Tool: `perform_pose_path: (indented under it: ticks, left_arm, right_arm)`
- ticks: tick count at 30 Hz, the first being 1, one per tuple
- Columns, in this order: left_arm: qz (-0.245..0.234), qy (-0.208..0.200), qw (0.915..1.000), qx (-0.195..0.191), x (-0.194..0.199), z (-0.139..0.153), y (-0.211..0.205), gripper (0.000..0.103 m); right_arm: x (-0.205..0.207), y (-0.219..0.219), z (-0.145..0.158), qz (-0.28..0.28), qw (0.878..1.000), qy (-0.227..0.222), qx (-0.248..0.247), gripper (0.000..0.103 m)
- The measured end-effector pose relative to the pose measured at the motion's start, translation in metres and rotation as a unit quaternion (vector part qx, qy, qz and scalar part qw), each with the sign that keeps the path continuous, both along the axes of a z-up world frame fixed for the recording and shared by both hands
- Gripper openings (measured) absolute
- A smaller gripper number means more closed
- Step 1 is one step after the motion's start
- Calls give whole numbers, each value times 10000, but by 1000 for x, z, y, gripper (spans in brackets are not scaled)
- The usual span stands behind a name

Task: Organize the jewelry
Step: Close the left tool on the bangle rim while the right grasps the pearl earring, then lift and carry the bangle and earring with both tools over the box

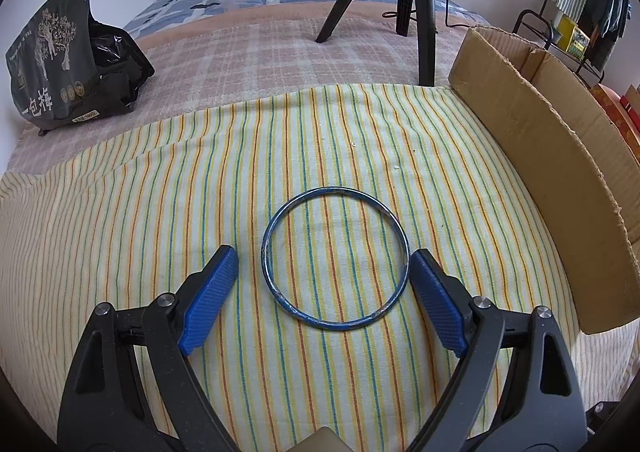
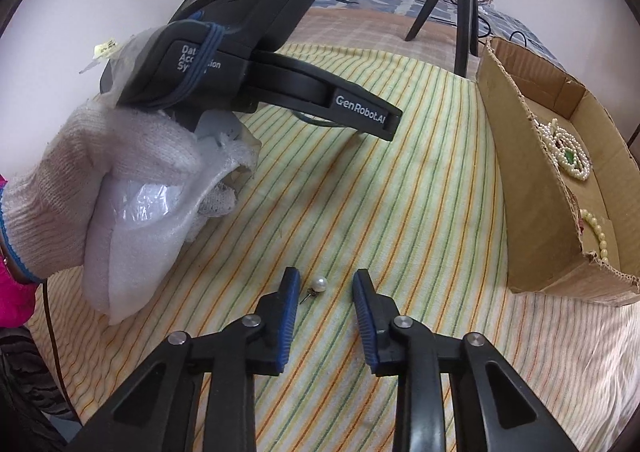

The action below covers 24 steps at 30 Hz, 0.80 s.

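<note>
One blue bangle (image 1: 335,258) lies flat on the striped cloth (image 1: 160,219) between the spread-wide left tongs (image 1: 322,266), its rim just beside one pad (image 1: 434,298). One pearl stud earring (image 2: 319,285) lies between the half-open right tongs (image 2: 326,284), held by neither. To their right, one cardboard box (image 2: 532,195) holds two pearl strands (image 2: 568,149).

Blue bangle (image 1: 335,258); striped yellow-green cloth (image 1: 160,211); white pearl earring (image 2: 319,284).
</note>
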<state>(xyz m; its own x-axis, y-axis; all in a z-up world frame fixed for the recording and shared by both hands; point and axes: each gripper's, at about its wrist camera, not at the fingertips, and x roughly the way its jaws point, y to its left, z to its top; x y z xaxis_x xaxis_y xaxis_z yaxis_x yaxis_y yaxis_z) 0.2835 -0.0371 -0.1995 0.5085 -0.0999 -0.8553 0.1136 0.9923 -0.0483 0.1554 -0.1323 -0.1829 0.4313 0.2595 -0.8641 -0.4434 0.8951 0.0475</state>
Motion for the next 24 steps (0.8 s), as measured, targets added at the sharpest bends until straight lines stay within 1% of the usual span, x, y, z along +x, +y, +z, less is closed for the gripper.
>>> perform_pose_path:
  ticks: [6, 9, 10, 12, 19, 24]
  left_arm:
    - [-21, -31, 10000, 2, 0, 1, 0, 86]
    - [-17, -73, 10000, 0, -1, 2, 0, 78]
    - [-17, -88, 10000, 1, -2, 2, 1, 76]
    - [-27, -103, 9999, -14, -3, 3, 1, 74]
    - [-31, -100, 9998, -194, -4, 5, 6, 73]
    - [-9, -89, 9998, -199, -6, 6, 6, 73]
  right_arm:
    - [0, -1, -1, 51, 10000, 35, 78, 9]
    - [1, -1, -1, 57, 10000, 21, 75, 6]
    - [0, -1, -1, 51, 9999, 25, 89, 6]
    - [1, -2, 0, 33, 9999, 42, 130, 6]
    - [0, -3, 1, 40, 9999, 11, 135, 6]
    - [-1, -4, 4, 32, 9998, 2, 182, 6]
